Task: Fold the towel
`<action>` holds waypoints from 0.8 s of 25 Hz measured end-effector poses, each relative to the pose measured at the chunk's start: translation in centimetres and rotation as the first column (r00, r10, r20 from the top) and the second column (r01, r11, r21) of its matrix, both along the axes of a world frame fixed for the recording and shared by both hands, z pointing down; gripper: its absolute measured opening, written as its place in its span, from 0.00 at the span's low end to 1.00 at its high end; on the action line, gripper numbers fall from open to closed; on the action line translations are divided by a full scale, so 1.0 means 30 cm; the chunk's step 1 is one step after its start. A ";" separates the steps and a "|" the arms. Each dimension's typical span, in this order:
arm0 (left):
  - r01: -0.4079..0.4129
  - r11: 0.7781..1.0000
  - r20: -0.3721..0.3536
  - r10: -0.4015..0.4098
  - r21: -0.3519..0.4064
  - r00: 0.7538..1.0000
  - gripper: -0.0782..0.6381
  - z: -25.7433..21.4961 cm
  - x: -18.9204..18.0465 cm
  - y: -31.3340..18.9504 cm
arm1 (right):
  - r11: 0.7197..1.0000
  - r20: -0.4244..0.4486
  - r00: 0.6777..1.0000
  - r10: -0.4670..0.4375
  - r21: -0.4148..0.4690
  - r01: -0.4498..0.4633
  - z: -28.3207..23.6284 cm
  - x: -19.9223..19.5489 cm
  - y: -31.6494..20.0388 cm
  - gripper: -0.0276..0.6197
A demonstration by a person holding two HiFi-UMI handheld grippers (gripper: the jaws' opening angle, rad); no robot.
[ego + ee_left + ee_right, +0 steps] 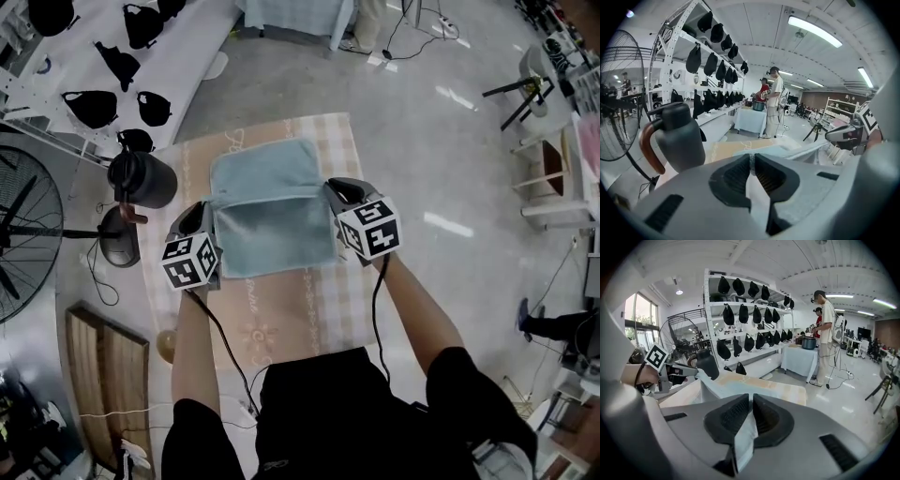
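Pale-blue towel (267, 183) on far half of mat (281, 314), near edge raised off mat and doubled toward far edge. Left gripper (204, 217) over mat's left border, clenched on near-left corner, cloth pinched between both pads. Right gripper (336, 192) over mat's right border, likewise clamped on near-right corner.

Hazards, as judged:
(a) Corner slip: only a thin bite of cloth in each pinch, so loss likely under a jerk or uneven pull.
(b) Skewed fold: right gripper apparently a little farther up mat than left, so edges unlikely to meet square unless evened before lowering.
(c) Lower layer dragged or bunched across mat if raised edge carried too low.
(d) Jug (141, 178) just off mat's left border and close beside left gripper: knock possible on a wide swing.

Count:
- towel: 1
- grippers: 2
- mat: 1
- jug: 1
- fan (23, 225): 1, left of mat beyond jug
- persons (827, 319): 2, standing well beyond mat's far end
- caps (94, 108): dark, many, beyond mat's far-left corner; several overlapped, no exact count possible
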State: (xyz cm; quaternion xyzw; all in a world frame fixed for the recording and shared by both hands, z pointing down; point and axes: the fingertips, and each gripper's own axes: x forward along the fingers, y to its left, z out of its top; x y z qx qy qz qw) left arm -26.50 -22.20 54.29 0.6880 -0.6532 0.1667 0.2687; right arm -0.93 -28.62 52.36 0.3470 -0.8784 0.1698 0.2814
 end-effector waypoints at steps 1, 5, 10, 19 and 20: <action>0.003 1.000 -0.001 -0.003 -0.004 1.000 0.16 0.015 -0.002 -0.025 | 1.000 0.000 1.000 0.001 -0.008 -0.001 0.016 0.000 -0.025 0.09; 0.017 1.000 0.006 -0.017 -0.022 1.000 0.16 0.070 -0.017 -0.108 | 0.999 0.004 1.000 -0.003 -0.041 0.004 0.077 -0.016 -0.118 0.09; 0.051 0.998 0.023 -0.051 -0.037 0.998 0.16 0.119 -0.050 -0.214 | 0.999 -0.005 1.000 0.019 -0.047 -0.019 0.131 -0.023 -0.253 0.05; 0.060 0.994 0.060 -0.054 -0.095 0.997 0.16 0.259 -0.086 -0.338 | 0.996 0.025 1.000 0.000 -0.084 0.002 0.264 -0.017 -0.371 0.05; 0.060 0.993 0.061 -0.054 -0.097 0.997 0.16 0.268 -0.090 -0.349 | 0.996 0.027 1.000 -0.015 -0.085 0.018 0.279 -0.021 -0.366 0.05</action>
